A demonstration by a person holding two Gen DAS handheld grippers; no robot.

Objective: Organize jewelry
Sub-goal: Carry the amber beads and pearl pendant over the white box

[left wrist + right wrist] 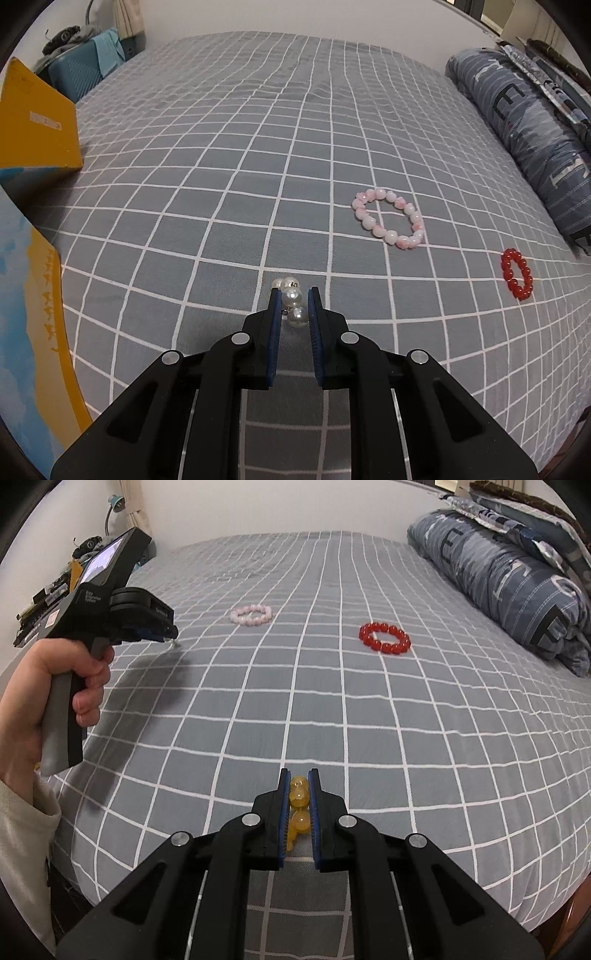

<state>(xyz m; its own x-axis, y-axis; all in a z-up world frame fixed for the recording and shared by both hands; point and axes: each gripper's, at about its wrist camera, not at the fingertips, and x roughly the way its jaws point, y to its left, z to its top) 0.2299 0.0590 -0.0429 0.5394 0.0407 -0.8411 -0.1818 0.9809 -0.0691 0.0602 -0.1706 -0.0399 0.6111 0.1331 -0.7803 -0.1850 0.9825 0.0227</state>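
Red round-bead bracelet (385,638) lies on the checked bed (295,709) well beyond our right hand-held gripper (300,775), nearer it than our left hand-held gripper (293,293), both already clamping bead strands.

The yellow bead string (298,808) is half hidden between the right claw's (298,773) pads.

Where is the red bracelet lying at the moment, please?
The red bracelet lies flat on the checked bedspread, right of the pink bracelet and near the rolled quilt; in the left wrist view it is at the far right.
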